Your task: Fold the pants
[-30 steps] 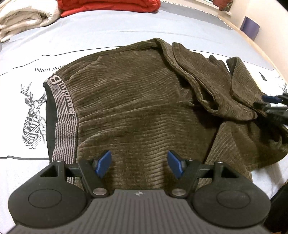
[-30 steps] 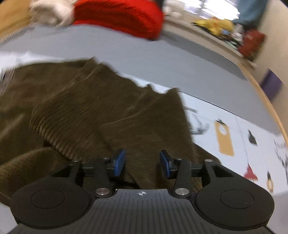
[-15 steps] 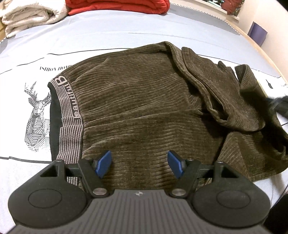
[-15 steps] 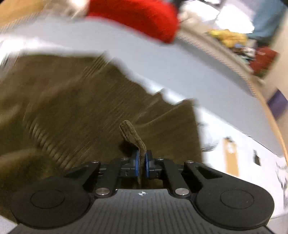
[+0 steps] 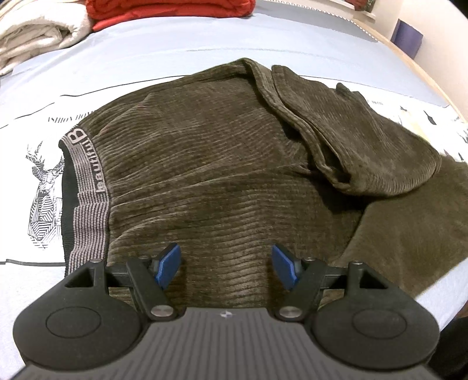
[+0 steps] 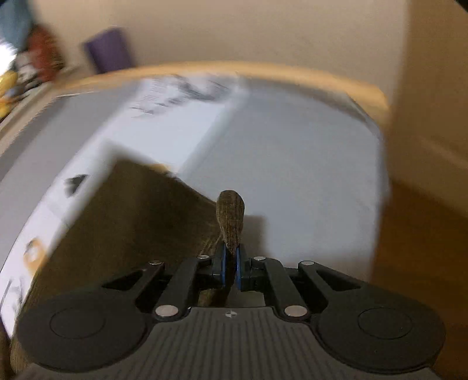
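The left hand-held gripper (image 5: pixel 225 264) hangs just above the near edge of the pants (image 5: pixel 222 163), its blue pads spread wide with nothing clenched between them, only corduroy below; the pants, dark olive-brown corduroy, lie spread on the bed (image 5: pixel 204 32), with the grey striped waistband (image 5: pixel 87 198) at the left beside a deer print (image 5: pixel 44 198) on the sheet, and one leg (image 5: pixel 359 140) doubled over on the right; beyond the pants, at the far side of the bed, sit a folded cream blanket (image 5: pixel 32 35) and a folded red blanket (image 5: pixel 169 8). No container shows in either view.

In the right wrist view the right hand-held gripper (image 6: pixel 230 263) is clenched on a pinch of the pants, a tab of corduroy (image 6: pixel 231 217) standing up between its blue pads; more of the fabric trails away below and to the left over the sheet; farther off are the wooden bed edge (image 6: pixel 292 73) and a purple object (image 6: pixel 108 49) by the wall, all blurred.

Against a second ago, the right pads, then parted over the cloth, now grip it, and that view has swung from the red blanket to the bed's edge and wall; in the left view the right hand-held gripper has gone from the right margin, and the folded leg lies flatter.
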{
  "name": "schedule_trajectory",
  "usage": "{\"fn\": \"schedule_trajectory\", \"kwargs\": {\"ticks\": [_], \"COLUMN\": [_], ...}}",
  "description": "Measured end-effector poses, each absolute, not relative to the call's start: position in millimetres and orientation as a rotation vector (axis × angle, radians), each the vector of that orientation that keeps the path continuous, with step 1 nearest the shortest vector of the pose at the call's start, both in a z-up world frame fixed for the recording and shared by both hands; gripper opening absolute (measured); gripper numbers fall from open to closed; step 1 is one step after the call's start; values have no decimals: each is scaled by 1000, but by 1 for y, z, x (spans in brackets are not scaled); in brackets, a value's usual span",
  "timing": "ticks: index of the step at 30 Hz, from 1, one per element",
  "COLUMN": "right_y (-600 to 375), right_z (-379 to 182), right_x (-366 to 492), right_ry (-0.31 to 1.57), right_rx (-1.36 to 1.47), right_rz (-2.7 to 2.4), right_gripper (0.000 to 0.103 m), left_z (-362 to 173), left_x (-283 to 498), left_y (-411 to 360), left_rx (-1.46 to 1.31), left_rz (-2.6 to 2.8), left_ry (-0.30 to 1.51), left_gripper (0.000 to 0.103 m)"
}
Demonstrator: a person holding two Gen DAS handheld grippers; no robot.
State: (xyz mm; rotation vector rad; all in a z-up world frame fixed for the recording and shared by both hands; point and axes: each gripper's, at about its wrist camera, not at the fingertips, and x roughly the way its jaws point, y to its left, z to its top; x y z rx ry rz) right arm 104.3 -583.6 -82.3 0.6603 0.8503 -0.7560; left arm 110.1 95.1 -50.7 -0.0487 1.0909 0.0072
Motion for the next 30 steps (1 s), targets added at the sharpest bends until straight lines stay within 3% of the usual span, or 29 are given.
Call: {"fn": "schedule_trajectory", "kwargs": {"ticks": [12,16,18,23,30], "right_y": [-589,-585,-581,-561,-486], "right_z": [-70,-84,-80,-49,16], "right_x": [91,99,98,90,80], "right_ry": [787,896,897,759,499], "right_rx": [524,508,470,391,405], "right_rz": [-896,-863,-925,-999,-717], "right_gripper": [6,7,12,44,44], "left_z": [-60,-55,-54,-49,-25], "left_x": [108,105,103,93,73], "left_y": [90,106,116,135,164], "left_rx": [2,-22,-41,-65,-137], "left_rz": [-15,4,23,44,70], "left_ry": [1127,1113,1113,1101,994], "left_gripper": [75,76,76,76,74]}}
